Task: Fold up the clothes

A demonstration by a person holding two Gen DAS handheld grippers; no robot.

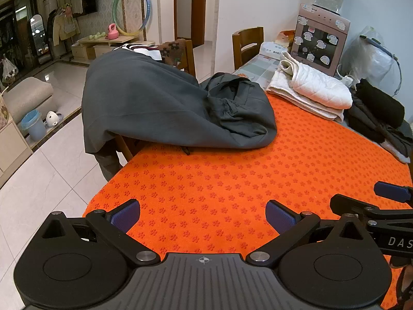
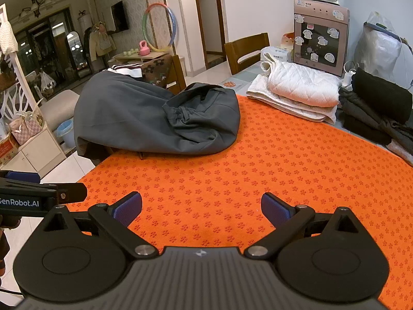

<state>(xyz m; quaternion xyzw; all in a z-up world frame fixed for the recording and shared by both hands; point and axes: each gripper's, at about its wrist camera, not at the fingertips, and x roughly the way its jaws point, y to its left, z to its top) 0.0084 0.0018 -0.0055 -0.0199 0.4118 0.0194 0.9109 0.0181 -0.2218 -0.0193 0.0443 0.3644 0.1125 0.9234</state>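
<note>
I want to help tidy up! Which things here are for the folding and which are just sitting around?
For the folding:
grey trousers, heaped, hanging off the table edge
orange mat
left gripper and right gripper, both open and empty
white quilted stack, already folded

Just sitting around:
water dispenser
chair
hula hoop
blue bin

Ahead of the black left gripper point(image 1: 202, 215) with blue pads point(image 1: 126, 215): orange mat point(image 1: 232, 180) with a red flower print, dark grey trousers point(image 1: 160, 103) at its far left, off-white quilted folded cloth point(image 1: 312, 90) far right, black garment pile point(image 1: 379, 113) beside it.
</note>
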